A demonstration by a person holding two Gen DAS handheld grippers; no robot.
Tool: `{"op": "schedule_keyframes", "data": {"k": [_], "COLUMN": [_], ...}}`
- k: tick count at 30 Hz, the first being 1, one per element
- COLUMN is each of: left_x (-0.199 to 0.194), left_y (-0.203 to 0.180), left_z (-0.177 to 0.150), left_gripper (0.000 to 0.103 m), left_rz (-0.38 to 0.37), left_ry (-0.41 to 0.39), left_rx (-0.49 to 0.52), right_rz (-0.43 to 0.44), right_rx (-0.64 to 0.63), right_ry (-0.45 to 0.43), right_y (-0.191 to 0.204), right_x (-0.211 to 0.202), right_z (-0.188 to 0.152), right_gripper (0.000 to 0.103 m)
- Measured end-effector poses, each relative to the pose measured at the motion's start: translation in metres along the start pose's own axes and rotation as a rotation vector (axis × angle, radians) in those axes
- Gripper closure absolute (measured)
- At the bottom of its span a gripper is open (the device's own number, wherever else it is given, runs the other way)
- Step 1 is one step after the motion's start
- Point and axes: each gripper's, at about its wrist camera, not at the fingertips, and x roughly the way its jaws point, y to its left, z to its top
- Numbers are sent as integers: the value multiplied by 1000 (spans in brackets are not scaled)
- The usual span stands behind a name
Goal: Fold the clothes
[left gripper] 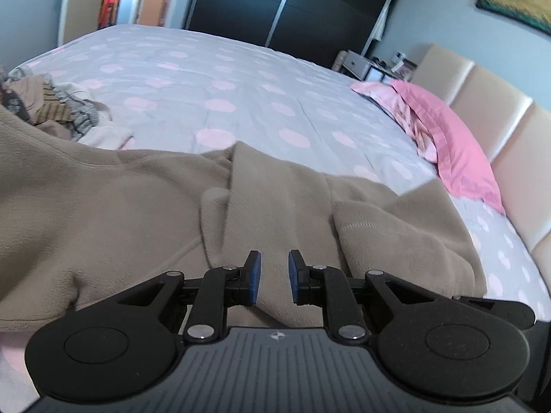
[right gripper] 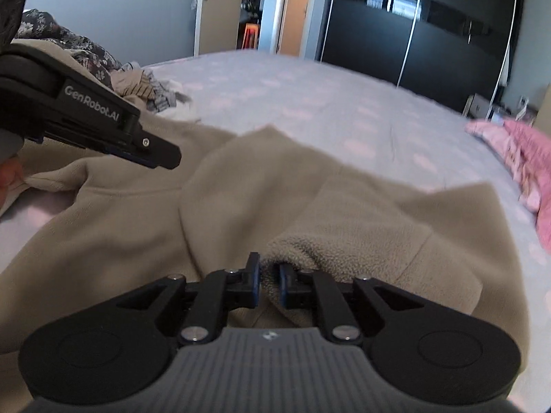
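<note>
1. From the left wrist camera, we see our left gripper [left gripper: 274, 277] hanging over a beige fleece garment [left gripper: 137, 213] that lies rumpled on the near part of a bed. Its blue-padded jaws stand slightly apart, with nothing pinched between them. The bedspread [left gripper: 224, 79] is grey with pink spots. A pile of unfolded clothes [left gripper: 51, 103] sits at the far left, and a pink pillow [left gripper: 444, 144] lies by the cream headboard [left gripper: 489, 110] on the right.

2. From the right wrist camera, we see our right gripper [right gripper: 269, 284] low over the same fleece. Its jaws stand narrowly apart, with a folded edge of the fleece's fuzzy inner side [right gripper: 310, 247] between them; we cannot tell whether the pads press on it. The left gripper reaches in from the upper left. A dark wardrobe [right gripper: 413, 34] stands behind.
</note>
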Motion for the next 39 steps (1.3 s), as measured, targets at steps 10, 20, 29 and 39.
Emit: {"op": "schedule_keyframes", "data": {"k": [10, 20, 29, 39], "left_x": [6, 8, 12, -19], "left_y": [-18, -35, -36, -11], "left_z": [-6, -7, -9, 14], "left_gripper": [83, 83, 82, 83], "left_rz": [-15, -4, 35, 100], "left_ry": [23, 44, 74, 3], "left_rx": [36, 82, 98, 43], "right_rz": [-2, -254, -146, -81], "right_rx": [149, 438, 680, 334], "right_ry": [12, -166, -70, -231], "right_y": [-10, -55, -81, -8], "right_x": [-46, -75, -46, -53], "right_z": [-20, -27, -42, 14], "right_gripper": [52, 53, 71, 91]}}
